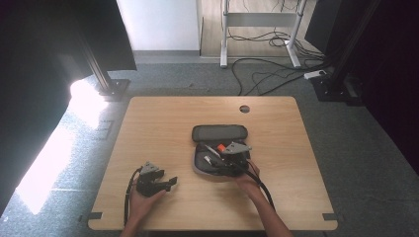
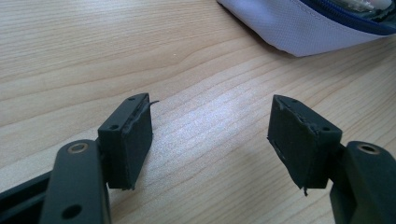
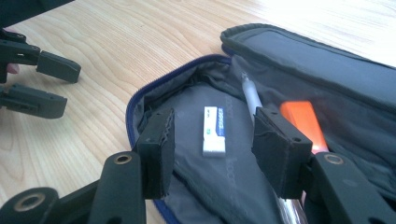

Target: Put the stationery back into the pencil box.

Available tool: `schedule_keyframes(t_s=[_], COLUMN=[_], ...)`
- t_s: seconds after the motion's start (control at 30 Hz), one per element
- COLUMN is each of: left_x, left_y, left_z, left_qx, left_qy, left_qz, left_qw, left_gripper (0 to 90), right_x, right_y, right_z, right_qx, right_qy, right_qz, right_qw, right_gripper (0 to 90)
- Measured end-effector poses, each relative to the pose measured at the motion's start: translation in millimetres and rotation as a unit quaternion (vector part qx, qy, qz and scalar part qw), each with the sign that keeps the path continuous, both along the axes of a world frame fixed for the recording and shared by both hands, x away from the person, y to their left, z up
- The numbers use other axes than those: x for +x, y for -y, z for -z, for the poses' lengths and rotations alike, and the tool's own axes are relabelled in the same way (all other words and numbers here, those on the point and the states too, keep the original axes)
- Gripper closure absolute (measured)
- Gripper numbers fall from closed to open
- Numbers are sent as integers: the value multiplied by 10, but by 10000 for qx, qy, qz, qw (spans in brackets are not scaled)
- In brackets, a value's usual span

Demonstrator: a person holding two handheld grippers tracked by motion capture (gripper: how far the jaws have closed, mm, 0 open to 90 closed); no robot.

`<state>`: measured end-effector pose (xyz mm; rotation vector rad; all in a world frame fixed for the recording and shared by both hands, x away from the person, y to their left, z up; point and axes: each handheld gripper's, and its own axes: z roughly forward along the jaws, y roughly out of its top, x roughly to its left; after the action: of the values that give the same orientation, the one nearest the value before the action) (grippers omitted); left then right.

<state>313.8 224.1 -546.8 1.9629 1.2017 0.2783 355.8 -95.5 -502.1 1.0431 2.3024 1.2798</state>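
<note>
A dark grey pencil case lies open in the middle of the wooden table. Inside it, in the right gripper view, lie a white eraser, a pale pen and an orange object. My right gripper hovers just over the open case, jaws apart, with the eraser lying beyond them untouched. From above, the right gripper reaches into the case's lower half. My left gripper rests near the table's front left, open and holding nothing; the case's light outer wall is ahead of it.
A round cable hole sits at the table's far edge. Beyond the table are loose cables on the floor, white desk legs and black frame posts. The other gripper shows at the left of the right gripper view.
</note>
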Motion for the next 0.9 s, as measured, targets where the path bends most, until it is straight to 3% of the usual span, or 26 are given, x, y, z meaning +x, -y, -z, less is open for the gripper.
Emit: schedule_keyframes(t_s=[0.57, 0.9], left_x=[8, 4], left_y=[-6, 7], left_z=[2, -1], left_qx=[-40, 31], left_qy=[-12, 11], left_qz=[-24, -19], left_qw=[10000, 10000], left_gripper=[312, 312], right_x=[-367, -585], right_y=[629, 1050], right_z=[26, 110], right_qx=[465, 531], right_qy=[153, 233], right_qz=[361, 705], right_qw=[9982, 9958], right_gripper=[459, 438])
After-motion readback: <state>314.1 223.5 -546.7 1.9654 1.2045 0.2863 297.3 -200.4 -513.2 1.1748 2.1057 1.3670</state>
